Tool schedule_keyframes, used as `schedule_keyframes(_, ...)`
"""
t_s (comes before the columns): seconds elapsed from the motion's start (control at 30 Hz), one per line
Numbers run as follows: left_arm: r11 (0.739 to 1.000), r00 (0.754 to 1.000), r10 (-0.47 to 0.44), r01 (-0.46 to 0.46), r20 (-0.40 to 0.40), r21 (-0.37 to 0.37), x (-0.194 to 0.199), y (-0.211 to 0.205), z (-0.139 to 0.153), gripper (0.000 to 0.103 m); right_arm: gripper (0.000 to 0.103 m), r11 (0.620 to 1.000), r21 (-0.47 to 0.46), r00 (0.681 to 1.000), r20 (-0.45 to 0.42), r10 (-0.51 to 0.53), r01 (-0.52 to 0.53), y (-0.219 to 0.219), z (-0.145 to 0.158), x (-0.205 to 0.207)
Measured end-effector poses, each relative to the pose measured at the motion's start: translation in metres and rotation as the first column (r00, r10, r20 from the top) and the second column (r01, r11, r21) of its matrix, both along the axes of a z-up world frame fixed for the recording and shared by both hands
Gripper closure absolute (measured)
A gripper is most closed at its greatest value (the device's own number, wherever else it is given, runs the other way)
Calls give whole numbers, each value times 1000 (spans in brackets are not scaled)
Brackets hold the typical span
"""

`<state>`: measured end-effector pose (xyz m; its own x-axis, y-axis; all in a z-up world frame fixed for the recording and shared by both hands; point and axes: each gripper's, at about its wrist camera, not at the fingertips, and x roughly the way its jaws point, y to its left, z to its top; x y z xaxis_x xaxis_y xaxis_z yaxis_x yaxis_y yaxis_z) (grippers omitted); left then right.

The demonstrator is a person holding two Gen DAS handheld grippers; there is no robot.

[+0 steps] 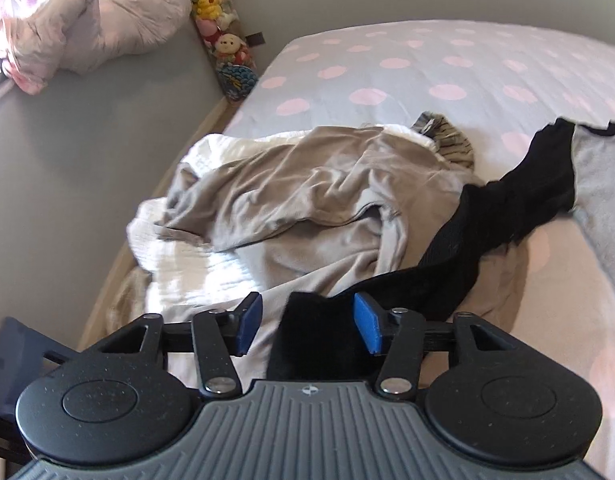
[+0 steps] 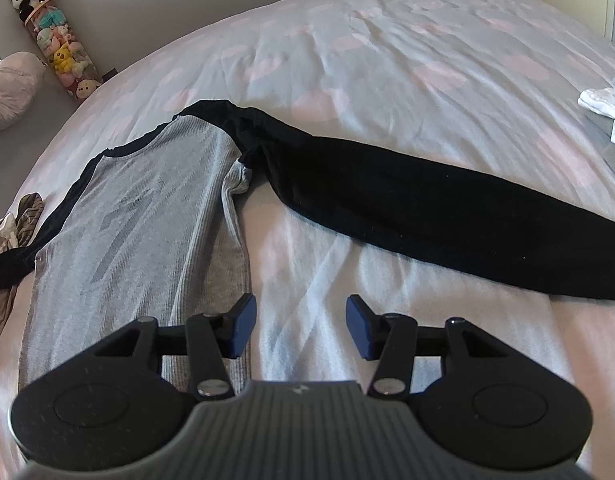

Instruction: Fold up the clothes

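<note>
A: Cloth ahead of the right gripper [image 2: 300, 326]?
B: Grey shirt [image 2: 147, 216]: ribbed matt knit, black sleeve [image 2: 427, 208] matt. Bed sheet [image 2: 387, 60]: smooth, creased cotton-like cloth.
A: Tool finish?
B: Matt speckled black plastic, blue pads [image 2: 243, 328], shiny metal rivets.

Bed [image 2: 407, 40], sheet pale grey w/ pink dots, creased toward near edge. Directly on it: grey shirt [image 2: 147, 208] w/ black sleeves lying flat nr the near edge, body running back from that edge, one black sleeve [image 2: 427, 208] stretched out across the sheet toward the right edge, other black sleeve [image 1: 519, 200] trailing toward the left side; heap of crumpled beige clothes [image 1: 307, 192] over white fabric [image 1: 179, 264] at left edge, a striped item [image 1: 451, 136] tucked at its far side. Small white bundle [image 2: 603, 100] at far right edge, type unclear.
</note>
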<state>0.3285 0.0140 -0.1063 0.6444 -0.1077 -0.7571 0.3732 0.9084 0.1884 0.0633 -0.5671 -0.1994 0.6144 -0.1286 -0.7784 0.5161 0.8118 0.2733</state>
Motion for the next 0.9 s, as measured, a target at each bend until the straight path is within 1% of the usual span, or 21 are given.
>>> schedule_keyframes(0.03, 999, 1000, -9, 9, -10, -37, 1, 0, 1, 91, 49, 1000, 0, 1000, -5, 1, -1, 0, -1, 1)
schedule_keyframes(0.1, 998, 1000, -14, 13, -16, -69, 0, -1, 5, 97, 49, 1000, 1, 1000, -14, 4, -4, 0, -2, 3)
schedule_keyframes(0.13, 998, 1000, -17, 17, -7, -67, -1, -2, 9, 99, 49, 1000, 1, 1000, -16, 6, -6, 0, -3, 3)
schedule_keyframes(0.17, 998, 1000, -21, 21, 5, -62, -2, -4, 13, 99, 49, 1000, 1, 1000, -18, 9, -9, 0, -3, 3)
schedule_keyframes(0.3, 995, 998, -10, 16, 65, -96, -2, -2, 45, 100, 49, 1000, 1, 1000, -21, 16, -16, 1, -3, 4)
schedule_keyframes(0.4, 996, 994, 17, -8, 104, -83, 6, 0, 67, 100, 49, 1000, 3, 1000, -20, 16, -16, 1, -4, 4)
schedule_keyframes(0.5, 997, 990, 61, -55, 124, -59, 22, 4, 82, 100, 49, 1000, 6, 1000, -20, 15, -15, 1, -4, 3)
schedule_keyframes(0.57, 995, 987, 95, -91, 128, -32, 35, 8, 85, 101, 49, 1000, 8, 1000, -19, 14, -14, 1, -4, 3)
schedule_keyframes(0.67, 990, 981, 137, -141, 138, 19, 54, 13, 81, 101, 49, 1000, 10, 1000, -19, 15, -15, 0, -5, 4)
schedule_keyframes(0.8, 977, 971, 197, -205, 133, 53, 74, 22, 66, 101, 48, 1000, 16, 1000, -27, 15, -14, -1, -8, 5)
schedule_keyframes(0.83, 973, 969, 211, -221, 132, 61, 79, 24, 62, 103, 48, 1000, 18, 999, -30, 15, -14, -1, -9, 6)
schedule_keyframes(0.87, 966, 962, 233, -246, 140, 83, 83, 26, 56, 103, 48, 1000, 19, 999, -33, 15, -14, -1, -10, 7)
schedule_keyframes(0.9, 961, 959, 250, -263, 136, 90, 86, 29, 50, 103, 48, 1000, 19, 999, -35, 15, -14, -1, -11, 8)
